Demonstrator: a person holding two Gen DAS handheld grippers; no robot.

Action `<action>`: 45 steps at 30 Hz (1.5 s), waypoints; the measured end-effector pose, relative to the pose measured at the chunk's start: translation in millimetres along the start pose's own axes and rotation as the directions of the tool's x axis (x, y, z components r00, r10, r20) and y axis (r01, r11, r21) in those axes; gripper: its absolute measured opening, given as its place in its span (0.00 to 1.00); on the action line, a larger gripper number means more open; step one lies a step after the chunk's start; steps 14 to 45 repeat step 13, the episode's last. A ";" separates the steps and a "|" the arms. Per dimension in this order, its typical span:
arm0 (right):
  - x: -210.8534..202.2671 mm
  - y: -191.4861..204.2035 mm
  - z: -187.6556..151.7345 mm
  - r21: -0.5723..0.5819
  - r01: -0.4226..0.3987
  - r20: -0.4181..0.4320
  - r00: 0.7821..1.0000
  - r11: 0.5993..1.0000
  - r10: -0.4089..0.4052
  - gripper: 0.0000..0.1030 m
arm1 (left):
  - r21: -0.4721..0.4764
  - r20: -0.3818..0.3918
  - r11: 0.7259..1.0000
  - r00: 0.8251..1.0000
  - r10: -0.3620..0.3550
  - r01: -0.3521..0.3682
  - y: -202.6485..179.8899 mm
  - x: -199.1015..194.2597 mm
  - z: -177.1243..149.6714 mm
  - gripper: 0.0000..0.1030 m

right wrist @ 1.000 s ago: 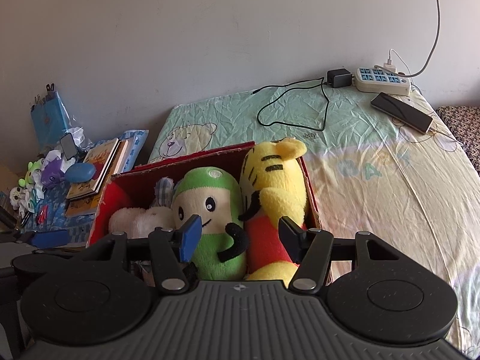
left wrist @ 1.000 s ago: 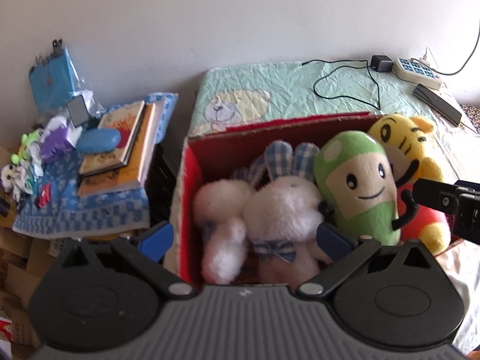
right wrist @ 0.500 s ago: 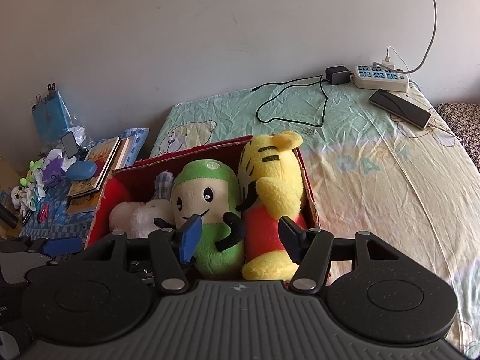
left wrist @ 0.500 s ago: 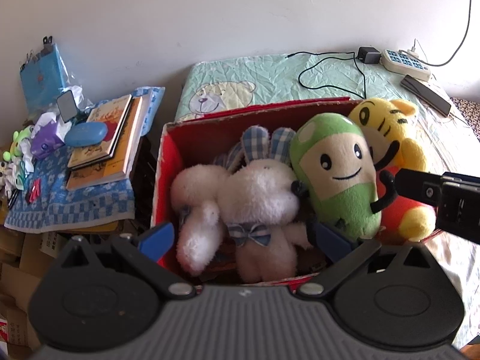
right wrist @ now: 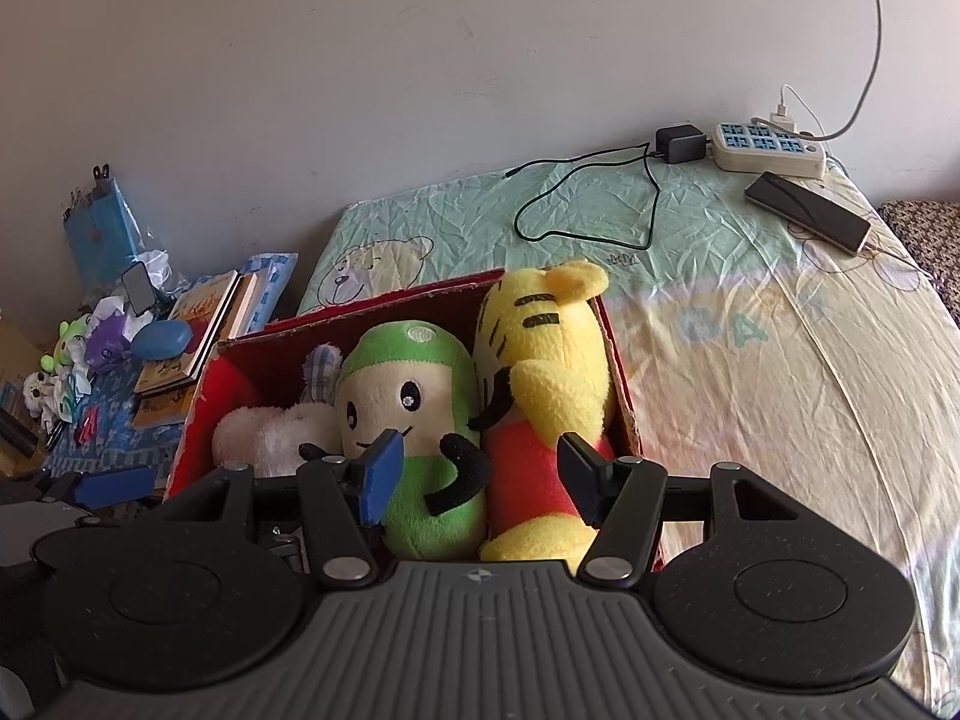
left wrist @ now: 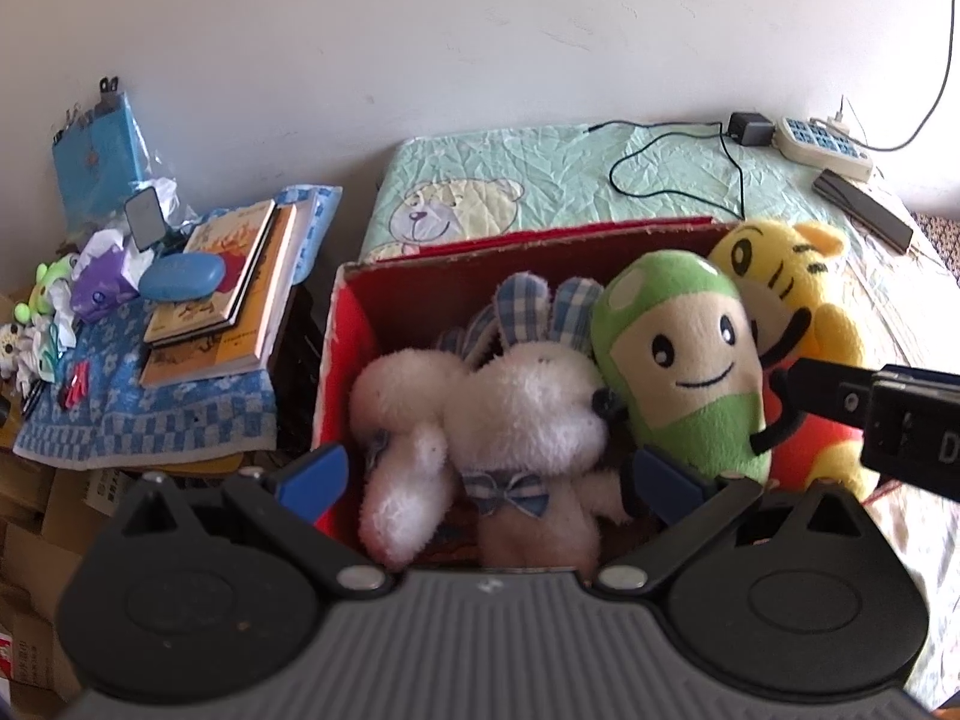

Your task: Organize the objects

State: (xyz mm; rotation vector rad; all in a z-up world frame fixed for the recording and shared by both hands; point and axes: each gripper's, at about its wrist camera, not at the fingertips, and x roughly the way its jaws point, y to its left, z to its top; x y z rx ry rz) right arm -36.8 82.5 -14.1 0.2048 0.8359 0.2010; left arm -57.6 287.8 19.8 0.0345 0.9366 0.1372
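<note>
From the left wrist, the left gripper stood released, its blue-padded fingers spread at the near rim of the red cardboard box in mid-frame. Inside lay a fluffy white plush rabbit with checked ears, a green mushroom-capped plush doll and a yellow plush tiger. A stack of books lay at left.

From the right wrist, the right gripper hung released, grasping nothing, low in the frame before the green doll and tiger. The box rested on the pale green bedsheet.
</note>
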 end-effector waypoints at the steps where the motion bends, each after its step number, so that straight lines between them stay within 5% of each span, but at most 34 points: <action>1: 1.3 0.2 0.7 -0.005 0.000 -0.005 1.000 1.000 0.000 0.59 | -0.008 -0.001 1.000 1.000 -0.006 0.006 0.6 0.5 0.6 0.99; 4: 1.9 -1.6 2.0 -0.006 -0.014 -0.004 1.000 1.000 0.014 0.59 | -0.029 -0.013 0.998 0.998 -0.054 0.054 1.3 3.4 2.5 0.99; 13: 6.5 -8.5 3.6 0.013 -0.022 -0.014 1.000 1.000 0.022 0.59 | -0.015 -0.005 1.000 1.000 -0.007 0.007 -8.5 8.3 5.5 0.96; 45: 6.5 -8.5 3.6 0.013 -0.022 -0.014 1.000 1.000 0.022 0.59 | -0.015 -0.005 1.000 1.000 -0.007 0.007 -8.5 8.3 5.5 0.96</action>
